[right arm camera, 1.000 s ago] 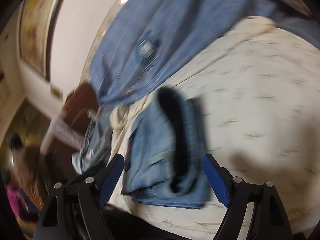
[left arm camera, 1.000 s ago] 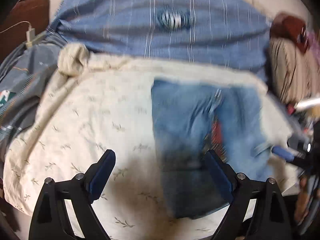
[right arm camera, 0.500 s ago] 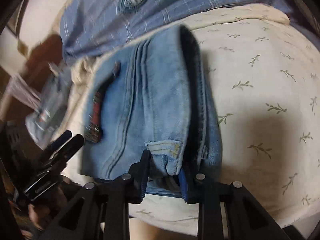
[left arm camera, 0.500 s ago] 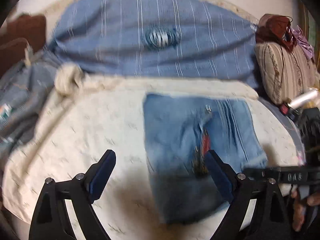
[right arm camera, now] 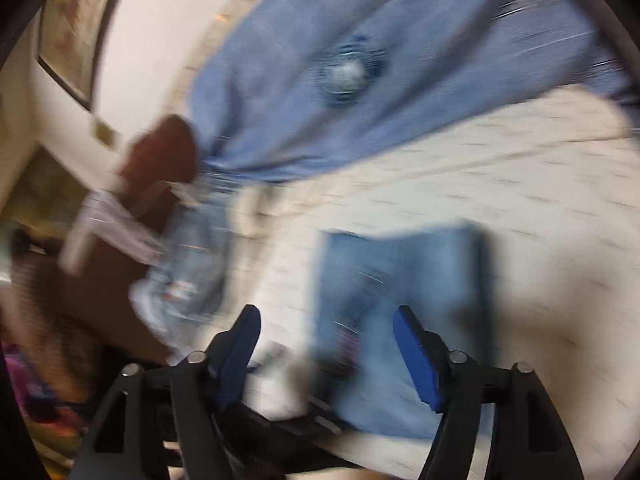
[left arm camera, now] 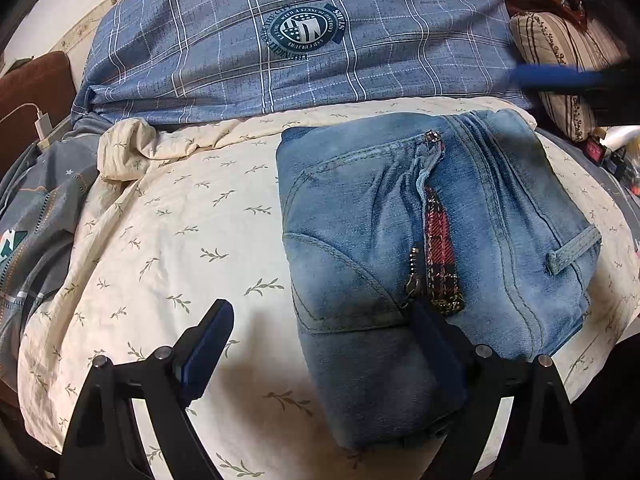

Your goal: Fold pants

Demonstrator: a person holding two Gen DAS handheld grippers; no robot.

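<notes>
The folded blue jeans (left arm camera: 420,248) lie as a compact rectangle on the cream leaf-print sheet (left arm camera: 180,240), zipper and red plaid lining facing up. My left gripper (left arm camera: 320,344) is open just above the sheet; its right finger (left arm camera: 432,340) overlaps the jeans' near edge and its left finger is over bare sheet. My right gripper (right arm camera: 328,354) is lifted off the jeans (right arm camera: 400,300), its jaws opening with nothing between them; that view is heavily blurred. One of its blue fingers (left arm camera: 560,78) shows at the upper right of the left wrist view.
A blue plaid pillow (left arm camera: 300,40) with a round badge lies behind the sheet. A striped cushion (left arm camera: 560,48) sits at the back right, a grey-blue quilt (left arm camera: 32,220) at the left, and a brown headboard with a white charger (left arm camera: 42,124) at the far left.
Half a second ago the right gripper was shut on the jeans' near edge; it has let go and pulled up and away. The left gripper stayed open and shifted slightly.
</notes>
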